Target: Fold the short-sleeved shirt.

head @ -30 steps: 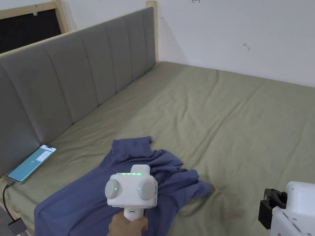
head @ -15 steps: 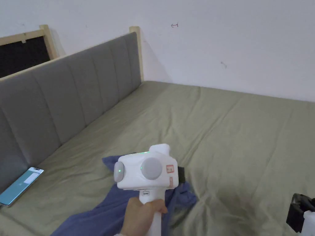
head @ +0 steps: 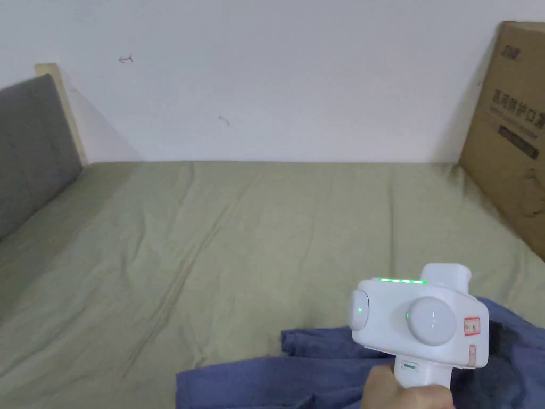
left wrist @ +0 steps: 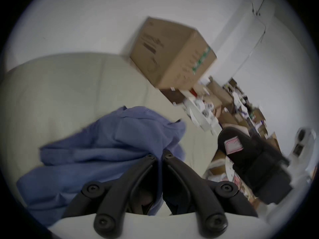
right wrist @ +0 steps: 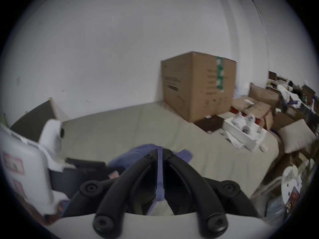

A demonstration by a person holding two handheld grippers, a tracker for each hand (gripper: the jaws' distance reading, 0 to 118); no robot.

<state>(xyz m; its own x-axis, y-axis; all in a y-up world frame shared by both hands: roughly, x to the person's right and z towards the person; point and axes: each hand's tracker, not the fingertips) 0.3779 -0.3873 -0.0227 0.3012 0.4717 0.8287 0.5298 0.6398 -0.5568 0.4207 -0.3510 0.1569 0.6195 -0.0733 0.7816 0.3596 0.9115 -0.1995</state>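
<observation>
both tongs (left wrist: 159,156) (right wrist: 160,152) pinch shirt (left wrist: 110,149) edges.

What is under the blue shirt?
The green bed sheet lies under the blue shirt. Anything else beneath is covered by the crumpled cloth. Both tools pinch the shirt.

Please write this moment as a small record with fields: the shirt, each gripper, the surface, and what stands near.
shirt: blue shirt, crumpled, not yet folded, lying on the bed
left gripper: left gripper, jaws closed on a fold of the shirt
right gripper: right gripper, jaws closed with blue cloth between them
surface: bed with a wrinkled olive sheet
nearby: cardboard box at the far corner of the bed, against the white wall
headboard: grey headboard at the left in the head view
</observation>
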